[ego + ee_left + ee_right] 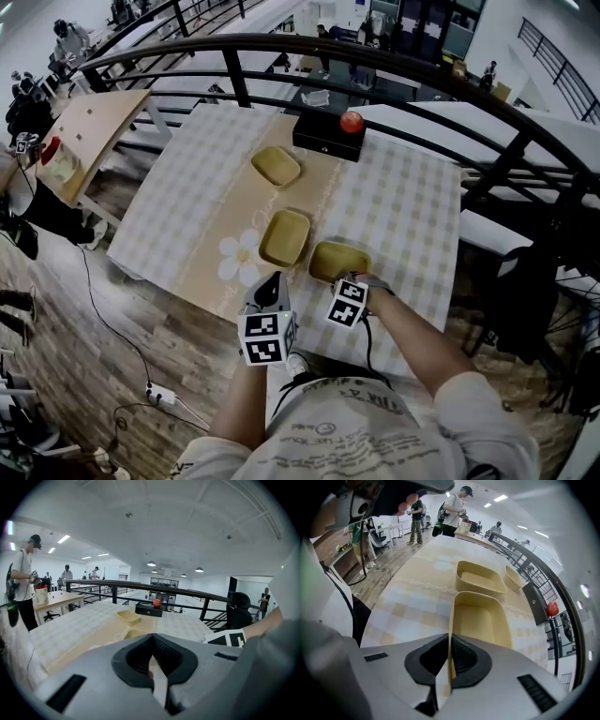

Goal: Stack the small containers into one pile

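Person's shirt [347, 431]: grey, at the bottom of the head view, on the side of the table most far from the black box [323, 136].
Left gripper [273, 278]: at the table edge opposite to the black box, pointing toward it. In its own view the jaws are pressed together with nothing between them.
Right gripper [352, 281]: just beside the left gripper, also on the side away from the black box. Its jaws are clamped on the thin side wall of the near container [339, 258].
Near container: yellow and empty, the most far of the three from the black box. Whether it rests on the cloth or is lifted, I cannot tell.
Middle container [284, 237]: yellow and empty, between the near container and the black box, close beside the near one but apart from it.
Far container [276, 166]: yellow and empty, near the black box, alone on the cloth.
Black box: at the far edge of the table, under the railing [281, 47], with a red ball [352, 122] on top.
Tablecloth [178, 206]: checked, with a beige band running from the black box toward the person.
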{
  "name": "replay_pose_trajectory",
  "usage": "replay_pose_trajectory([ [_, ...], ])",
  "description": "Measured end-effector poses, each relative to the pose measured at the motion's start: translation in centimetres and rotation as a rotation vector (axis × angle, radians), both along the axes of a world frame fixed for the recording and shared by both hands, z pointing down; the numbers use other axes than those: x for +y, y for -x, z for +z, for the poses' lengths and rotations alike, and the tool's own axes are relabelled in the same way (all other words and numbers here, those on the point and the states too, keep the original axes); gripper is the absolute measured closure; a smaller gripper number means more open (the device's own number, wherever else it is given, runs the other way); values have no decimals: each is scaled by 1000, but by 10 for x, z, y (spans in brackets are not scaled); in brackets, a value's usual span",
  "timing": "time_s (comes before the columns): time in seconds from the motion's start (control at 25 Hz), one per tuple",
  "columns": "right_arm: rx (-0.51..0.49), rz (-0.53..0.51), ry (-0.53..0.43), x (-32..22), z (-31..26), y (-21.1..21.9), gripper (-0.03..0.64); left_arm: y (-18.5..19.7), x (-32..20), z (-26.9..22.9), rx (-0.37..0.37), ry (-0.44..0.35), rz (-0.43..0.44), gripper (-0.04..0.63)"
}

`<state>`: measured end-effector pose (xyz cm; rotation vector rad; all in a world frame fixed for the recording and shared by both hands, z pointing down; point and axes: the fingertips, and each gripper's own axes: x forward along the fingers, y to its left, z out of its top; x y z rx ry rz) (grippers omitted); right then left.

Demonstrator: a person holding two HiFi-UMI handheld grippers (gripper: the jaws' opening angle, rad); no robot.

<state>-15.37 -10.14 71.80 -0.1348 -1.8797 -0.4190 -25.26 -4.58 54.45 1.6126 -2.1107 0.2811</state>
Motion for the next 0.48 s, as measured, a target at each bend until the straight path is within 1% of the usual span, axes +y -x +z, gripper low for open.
replay_pose_trajectory([
  [0.16,23,16,-2,3,16,0,606,5,9,7,1,7,-18,597],
  [0.24,31,13,19,6,17,-1,594,6,11,6,2,11,-23,597],
  [0.28,36,14,47,10,17,-1,521,6,12,6,3,13,-26,597],
  [0.32,38,21,77,13,15,-1,468,7,13,6,3,16,-28,597],
  [0.4,16,41,100,14,9,1,448,7,15,8,5,19,-30,597],
  [0.48,-30,69,90,9,1,4,448,8,15,11,7,20,-31,597],
])
